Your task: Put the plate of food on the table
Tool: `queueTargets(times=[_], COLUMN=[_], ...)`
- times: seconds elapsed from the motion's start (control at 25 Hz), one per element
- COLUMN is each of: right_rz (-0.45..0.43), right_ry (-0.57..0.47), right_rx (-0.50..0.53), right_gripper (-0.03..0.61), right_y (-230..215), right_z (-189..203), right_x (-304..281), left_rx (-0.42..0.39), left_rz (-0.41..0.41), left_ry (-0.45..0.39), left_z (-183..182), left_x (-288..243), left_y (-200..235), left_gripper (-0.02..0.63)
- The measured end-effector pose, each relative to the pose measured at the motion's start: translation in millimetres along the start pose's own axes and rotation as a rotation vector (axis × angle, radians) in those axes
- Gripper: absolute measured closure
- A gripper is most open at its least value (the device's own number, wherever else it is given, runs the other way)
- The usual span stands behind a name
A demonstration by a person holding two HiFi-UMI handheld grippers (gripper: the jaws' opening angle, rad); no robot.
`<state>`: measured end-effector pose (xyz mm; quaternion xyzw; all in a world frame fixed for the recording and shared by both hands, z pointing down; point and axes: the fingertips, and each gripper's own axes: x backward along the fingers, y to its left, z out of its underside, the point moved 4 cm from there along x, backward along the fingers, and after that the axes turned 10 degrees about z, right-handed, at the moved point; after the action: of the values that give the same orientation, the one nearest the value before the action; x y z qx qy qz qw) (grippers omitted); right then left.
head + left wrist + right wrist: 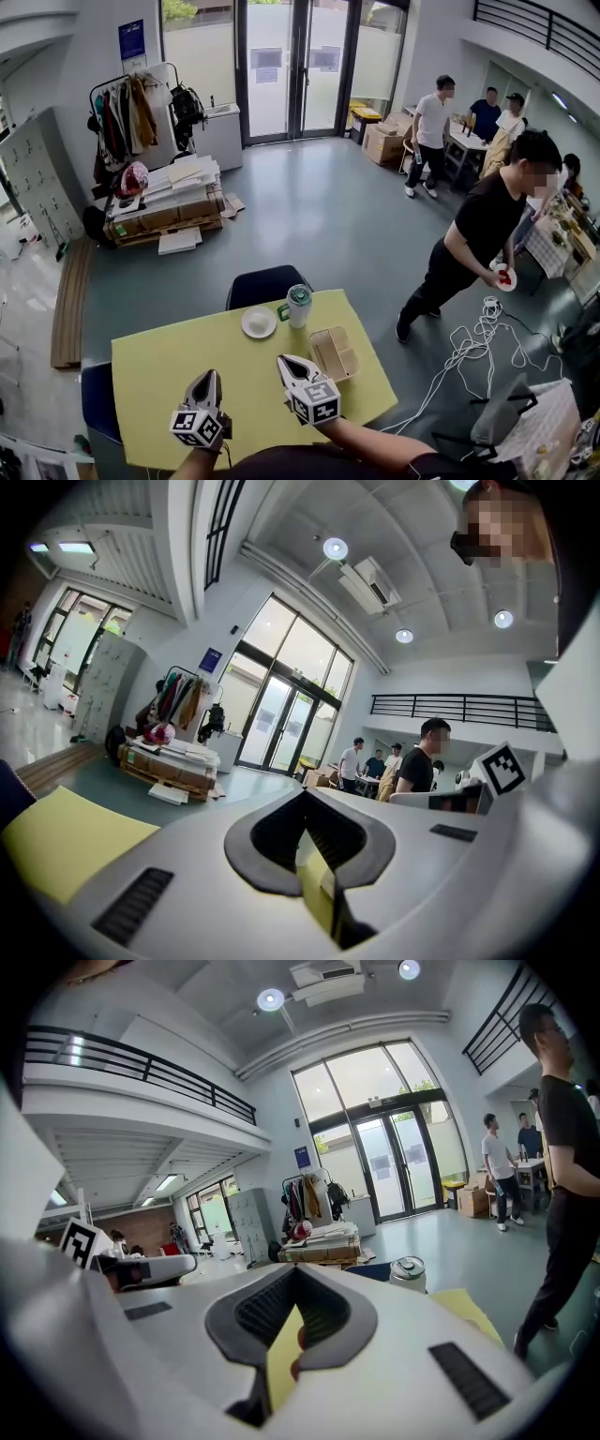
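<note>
My L tongs (211, 375) & R tongs (283, 360) are clenched on nothing over the yellow table (159, 375), while the plate of food (504, 277) is in a standing person's (483, 225) hand well off to my right; prob. light, stiff, slick, breakable, so I'd pinch its rim & keep it level.

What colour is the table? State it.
The table is yellow-green, clearest in the head view.
</note>
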<state>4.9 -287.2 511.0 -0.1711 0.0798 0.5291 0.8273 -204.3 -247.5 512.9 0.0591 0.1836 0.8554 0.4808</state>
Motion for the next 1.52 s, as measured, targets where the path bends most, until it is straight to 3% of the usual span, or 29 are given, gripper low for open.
queueTargets(times=[0.8,1.52], right_rz=[-0.003,0.017], right_ry=[-0.005,0.026], right_rx=[0.017,0.037], right_gripper=[0.566,0.566], right_y=[-2,-10], right_z=[-15,-4], right_x=[1,-7], left_rx=[-0.021,-0.010], left_rz=[-0.004,0.007], left_ry=[-0.001,0.014], left_z=[-7,-5], left_x=[1,-8], left_y=[-7,-1], left_gripper=[0.604,0.604])
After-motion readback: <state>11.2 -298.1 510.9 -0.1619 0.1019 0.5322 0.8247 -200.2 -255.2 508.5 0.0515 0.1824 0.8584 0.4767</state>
